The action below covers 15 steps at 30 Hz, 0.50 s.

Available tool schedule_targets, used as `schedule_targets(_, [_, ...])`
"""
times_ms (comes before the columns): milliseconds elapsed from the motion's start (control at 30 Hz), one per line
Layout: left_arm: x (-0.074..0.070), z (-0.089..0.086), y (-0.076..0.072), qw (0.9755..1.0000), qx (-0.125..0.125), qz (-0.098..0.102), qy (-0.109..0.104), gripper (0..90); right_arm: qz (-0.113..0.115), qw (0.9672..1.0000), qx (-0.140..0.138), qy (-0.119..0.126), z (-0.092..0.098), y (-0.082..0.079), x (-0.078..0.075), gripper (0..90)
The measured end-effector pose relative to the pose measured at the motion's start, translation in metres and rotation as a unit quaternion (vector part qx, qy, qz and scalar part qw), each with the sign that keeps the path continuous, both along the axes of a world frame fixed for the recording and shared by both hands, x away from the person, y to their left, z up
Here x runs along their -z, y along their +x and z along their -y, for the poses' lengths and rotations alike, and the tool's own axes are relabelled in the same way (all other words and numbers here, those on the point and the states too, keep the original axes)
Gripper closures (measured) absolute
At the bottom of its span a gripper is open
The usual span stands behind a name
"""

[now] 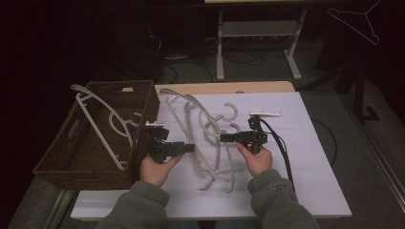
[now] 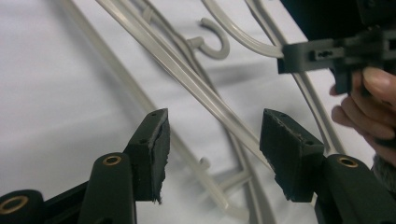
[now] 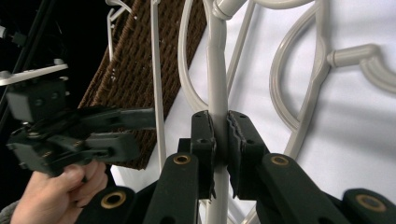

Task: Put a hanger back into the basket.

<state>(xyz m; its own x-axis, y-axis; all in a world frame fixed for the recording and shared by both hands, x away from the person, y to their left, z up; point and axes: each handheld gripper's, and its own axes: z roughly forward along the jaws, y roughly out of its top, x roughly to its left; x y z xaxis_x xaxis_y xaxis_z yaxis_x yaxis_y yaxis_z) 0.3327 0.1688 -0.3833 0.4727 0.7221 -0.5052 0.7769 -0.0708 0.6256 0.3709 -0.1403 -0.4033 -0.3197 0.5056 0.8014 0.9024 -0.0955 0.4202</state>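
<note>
In the high view a brown wicker basket sits at the left end of a white table, with one white hanger lying slanted inside it. Just to the right of the basket, a loose pile of pale hangers lies tangled on the table top. The left gripper is held right beside the basket's near right corner, pointing away from the basket toward the pile. The right gripper is on the far side of the pile from the basket, pointing back toward it, its tip at one hanger in the pile.

In the left gripper view the two black jaws stand apart with nothing pressed between them; hanger bars of the pile cross the table beyond and between the pads without touching them. The right gripper shows at the upper right, clamped on a hanger's curved bar.

In the right gripper view the jaws are clenched on the straight bar of one hanger, the pads pressing it from both sides. The basket stands behind to the left, the left gripper in front of it in a hand, its jaws released.
</note>
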Motion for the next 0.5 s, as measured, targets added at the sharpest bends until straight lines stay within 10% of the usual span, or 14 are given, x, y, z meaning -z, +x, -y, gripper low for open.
schedule_targets(500, [0.009,0.021,0.012,0.9974,0.001,-0.028,-0.066,57.7,0.013,0.9996,0.022,0.011,0.024,-0.011,-0.002,80.7])
